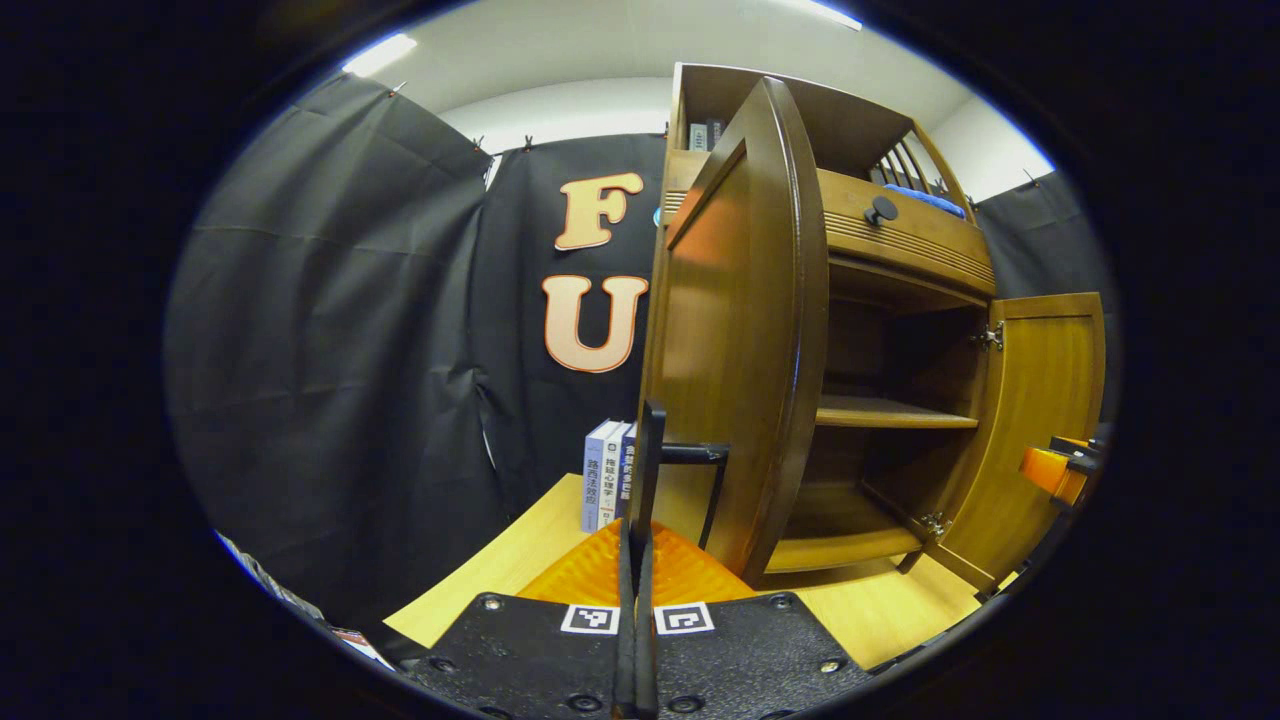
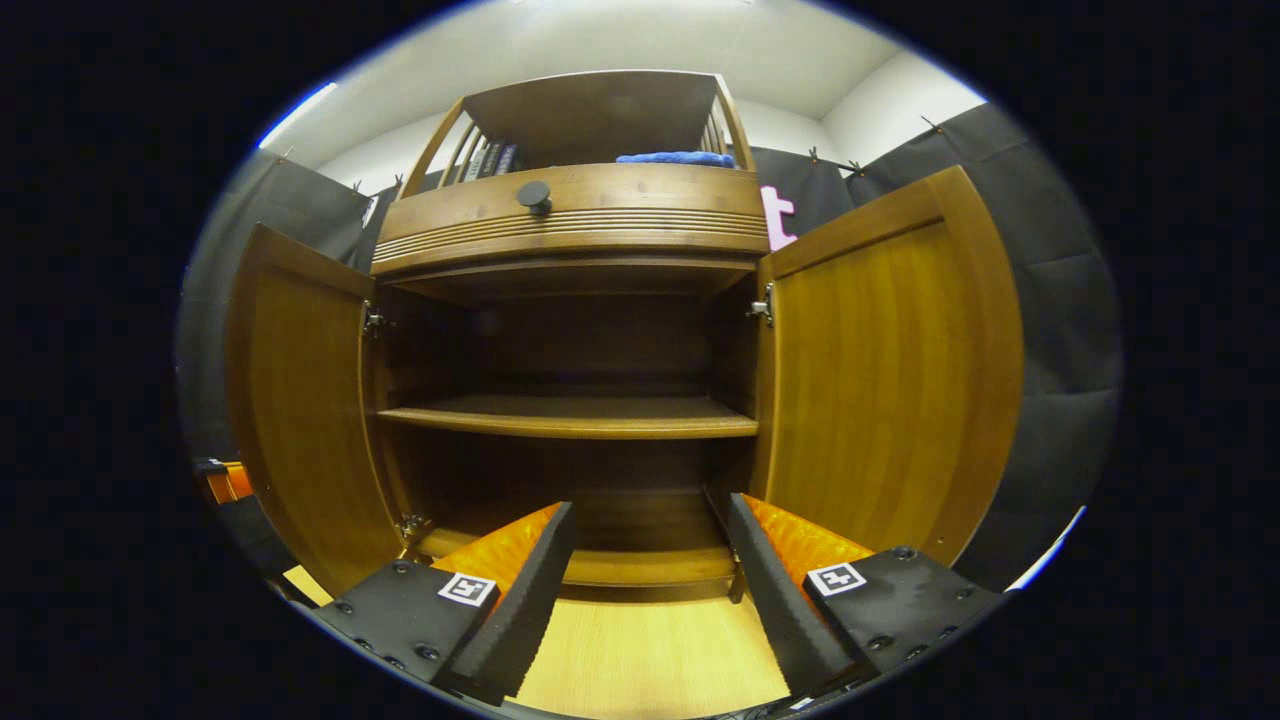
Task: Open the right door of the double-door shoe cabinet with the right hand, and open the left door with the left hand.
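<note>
The wooden shoe cabinet (image 2: 570, 215) stands with both doors swung wide. In the left gripper view the left door (image 1: 740, 330) is edge-on just ahead, and its black bar handle (image 1: 650, 440) rises from between the closed fingers of my left gripper (image 1: 637, 520). The right door (image 1: 1045, 420) stands open at the far right, with the orange of my right gripper (image 1: 1060, 465) beside it. In the right gripper view my right gripper (image 2: 645, 510) is open and holds nothing, facing the bare inside between the left door (image 2: 300, 400) and the right door (image 2: 890, 380).
One shelf (image 2: 570, 415) crosses the cabinet's inside. A round black knob (image 2: 534, 195) sits on the drawer front above, and a blue cloth (image 2: 675, 158) lies on top. A few books (image 1: 607, 485) stand left of the cabinet on the light wooden surface (image 2: 650, 650).
</note>
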